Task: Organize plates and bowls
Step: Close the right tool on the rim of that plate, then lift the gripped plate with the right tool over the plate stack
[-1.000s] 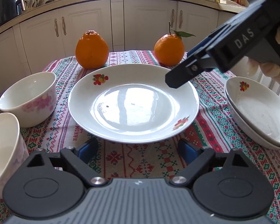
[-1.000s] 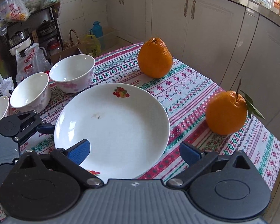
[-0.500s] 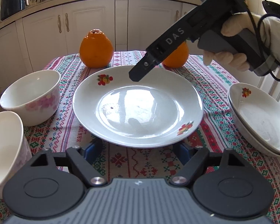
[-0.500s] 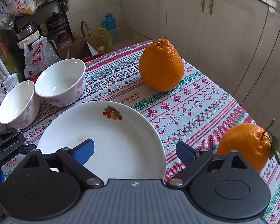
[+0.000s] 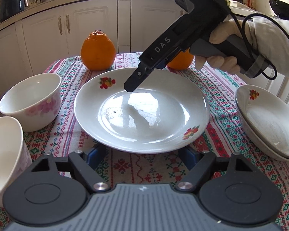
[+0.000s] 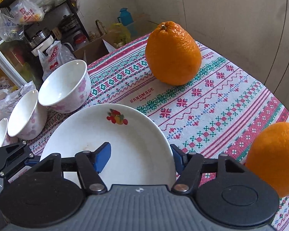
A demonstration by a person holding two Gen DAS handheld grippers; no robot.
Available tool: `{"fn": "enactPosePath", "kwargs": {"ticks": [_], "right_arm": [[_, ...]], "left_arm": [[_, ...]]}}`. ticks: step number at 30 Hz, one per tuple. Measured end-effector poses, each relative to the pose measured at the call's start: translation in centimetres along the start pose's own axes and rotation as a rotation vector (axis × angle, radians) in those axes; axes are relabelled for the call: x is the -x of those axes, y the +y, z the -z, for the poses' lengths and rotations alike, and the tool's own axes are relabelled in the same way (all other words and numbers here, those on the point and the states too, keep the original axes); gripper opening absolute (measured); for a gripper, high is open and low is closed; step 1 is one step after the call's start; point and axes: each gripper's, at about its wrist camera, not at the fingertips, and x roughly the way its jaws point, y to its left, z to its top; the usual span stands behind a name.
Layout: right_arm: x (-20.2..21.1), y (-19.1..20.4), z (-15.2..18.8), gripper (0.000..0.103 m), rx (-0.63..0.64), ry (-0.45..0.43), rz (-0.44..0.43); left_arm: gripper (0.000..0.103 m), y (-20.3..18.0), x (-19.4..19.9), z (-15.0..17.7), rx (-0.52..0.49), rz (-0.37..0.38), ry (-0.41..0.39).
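A white plate with fruit prints (image 5: pixel 142 109) lies on the patterned tablecloth; it also shows in the right wrist view (image 6: pixel 113 146). My left gripper (image 5: pixel 142 156) is open, its blue pads at the plate's near rim, partly under it. My right gripper (image 6: pixel 140 157) is open and straddles the plate's far rim, one pad over the plate and one outside; from the left wrist view its finger (image 5: pixel 133 84) hangs just above the plate. Two stacked plates (image 5: pixel 267 121) sit at the right. White floral bowls (image 5: pixel 30 102) (image 5: pixel 3 154) stand at the left.
Two oranges (image 6: pixel 173 53) (image 6: pixel 275 156) sit on the cloth beyond and beside the plate. Three bowls line up at the table's left edge (image 6: pixel 65 86). White cabinets (image 5: pixel 98 23) stand behind the table. Bags and a shelf (image 6: pixel 28 19) lie past the table's left side.
My right gripper has moved down and in over the plate's far rim, now close above it. My left gripper has crept forward to the near rim. The plate has not moved.
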Motion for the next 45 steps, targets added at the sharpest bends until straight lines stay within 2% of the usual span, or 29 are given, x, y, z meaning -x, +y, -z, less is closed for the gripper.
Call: {"fn": "enactPosePath", "kwargs": {"ticks": [5, 12, 21, 32, 45], "right_arm": [[0.5, -0.3, 0.0, 0.071, -0.02, -0.005, -0.04], [0.9, 0.0, 0.5, 0.072, -0.037, -0.007, -0.05], [2.8, 1.2, 1.5, 0.072, -0.048, -0.024, -0.046], [7.5, 3.8, 4.2, 0.072, -0.058, -0.072, 0.006], [12.8, 4.8, 9.6, 0.072, -0.129, -0.125, 0.101]], "left_arm": [[0.082, -0.3, -0.1, 0.1, -0.027, -0.01, 0.005], [0.083, 0.0, 0.3, 0.0, -0.047, 0.001, 0.026], [0.083, -0.7, 2.3, 0.1, -0.097, 0.004, 0.01], [0.083, -2.5, 5.1, -0.1, -0.143, 0.056, -0.004], [0.083, -6.1, 6.5, -0.2, -0.227, 0.158, -0.009]]}}
